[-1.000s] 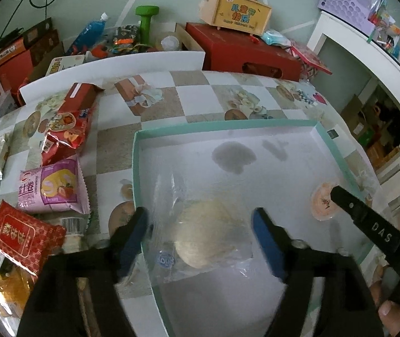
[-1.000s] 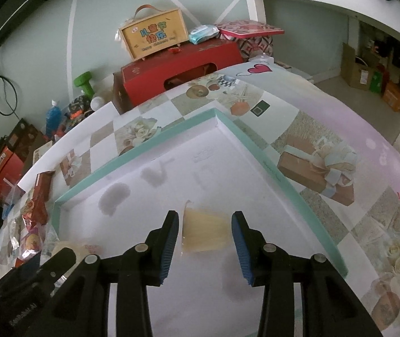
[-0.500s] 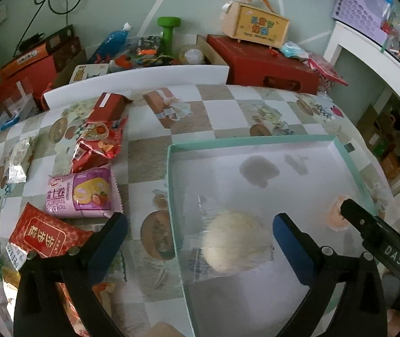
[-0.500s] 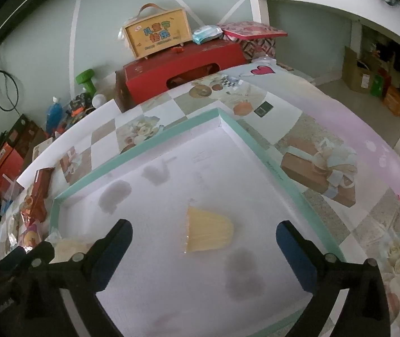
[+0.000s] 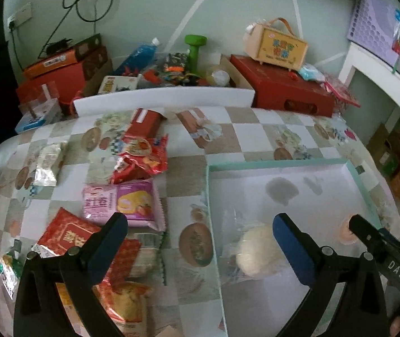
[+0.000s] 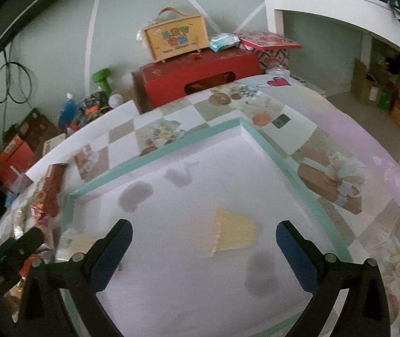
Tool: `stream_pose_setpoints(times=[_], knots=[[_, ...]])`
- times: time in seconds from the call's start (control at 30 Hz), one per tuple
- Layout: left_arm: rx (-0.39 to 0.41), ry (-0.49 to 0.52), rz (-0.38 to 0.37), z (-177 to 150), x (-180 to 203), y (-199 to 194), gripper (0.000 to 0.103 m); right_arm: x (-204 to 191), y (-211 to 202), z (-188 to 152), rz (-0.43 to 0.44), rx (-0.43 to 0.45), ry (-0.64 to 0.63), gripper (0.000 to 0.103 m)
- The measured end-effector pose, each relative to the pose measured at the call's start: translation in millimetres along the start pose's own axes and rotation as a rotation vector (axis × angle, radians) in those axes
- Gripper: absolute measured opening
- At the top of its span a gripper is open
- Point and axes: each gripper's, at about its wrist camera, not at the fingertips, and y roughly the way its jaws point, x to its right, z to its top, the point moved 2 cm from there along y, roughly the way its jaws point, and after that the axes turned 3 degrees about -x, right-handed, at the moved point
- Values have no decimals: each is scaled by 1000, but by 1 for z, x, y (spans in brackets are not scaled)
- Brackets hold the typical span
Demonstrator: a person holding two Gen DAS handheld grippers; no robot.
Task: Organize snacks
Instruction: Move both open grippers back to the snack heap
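Note:
A round pale bun in a clear wrapper [image 5: 253,250] lies in the mint-rimmed white tray [image 5: 278,164], near its left wall. My left gripper [image 5: 200,224] is open wide above the tray's left edge; its right finger is beside the bun, apart from it. A yellow jelly cup [image 6: 233,233] lies on its side in the tray [image 6: 155,160], between the spread fingers of my open right gripper [image 6: 204,227], which do not touch it. Left of the tray lie a pink cake pack [image 5: 121,202] and red packs [image 5: 67,233].
More snack packs [image 5: 140,157] and a silver pack [image 5: 49,163] are spread over the checked tablecloth on the left. Behind the table stand a white board [image 5: 166,98], a red box [image 5: 284,90], a yellow carry case [image 5: 277,46] and a green dumbbell [image 5: 194,47].
Both grippers went from closed around their snacks to wide open, leaving the bun and the jelly cup lying in the tray. The left gripper drew back, up and to the left.

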Motion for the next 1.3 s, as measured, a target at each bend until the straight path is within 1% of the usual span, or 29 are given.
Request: stream_pose_setpoints(times=[0.23, 0.33, 0.4, 0.5, 0.6, 0.67, 0.73, 0.83, 0.9, 1.0, 1.07, 1.13, 1.2, 1.23, 1.27, 1.3], knots=[[50, -41, 11, 1, -30, -21, 103, -15, -6, -3, 76, 12, -19, 103], [69, -65, 11, -1, -47, -30, 103, -27, -10, -5, 131, 17, -39, 103], [64, -84, 30, -4, -62, -36, 103, -37, -15, -6, 130, 36, -71, 103], [54, -137, 38, -10, -90, -43, 103, -50, -22, -7, 131, 69, -98, 103], [47, -201, 77, -18, -121, -52, 103, -68, -29, -10, 189, 83, -119, 103], [46, -241, 122, -22, -142, -60, 103, -80, -34, -13, 221, 89, -140, 103], [56, -282, 184, -27, -165, -70, 103, -98, -39, -17, 251, 99, -165, 103], [61, -327, 264, -35, -189, -80, 102, -128, -42, -28, 282, 78, -210, 103], [51, -364, 287, -41, -206, -83, 102, -146, -41, -37, 296, 56, -238, 103], [17, -433, 278, -55, -231, -82, 102, -175, -37, -54, 317, 9, -285, 103], [-1, -460, 275, -62, -241, -81, 102, -192, -34, -64, 320, -16, -324, 100], [-25, -487, 273, -71, -250, -78, 102, -206, -31, -76, 329, -42, -358, 95], [-55, -512, 276, -77, -257, -72, 101, -218, -26, -87, 331, -71, -391, 92], [-73, -529, 274, -81, -262, -69, 97, -223, -23, -92, 324, -87, -404, 91], [-91, -546, 265, -84, -266, -64, 94, -226, -19, -97, 314, -105, -413, 90], [-109, -558, 252, -87, -269, -59, 89, -228, -14, -101, 306, -126, -418, 87]])
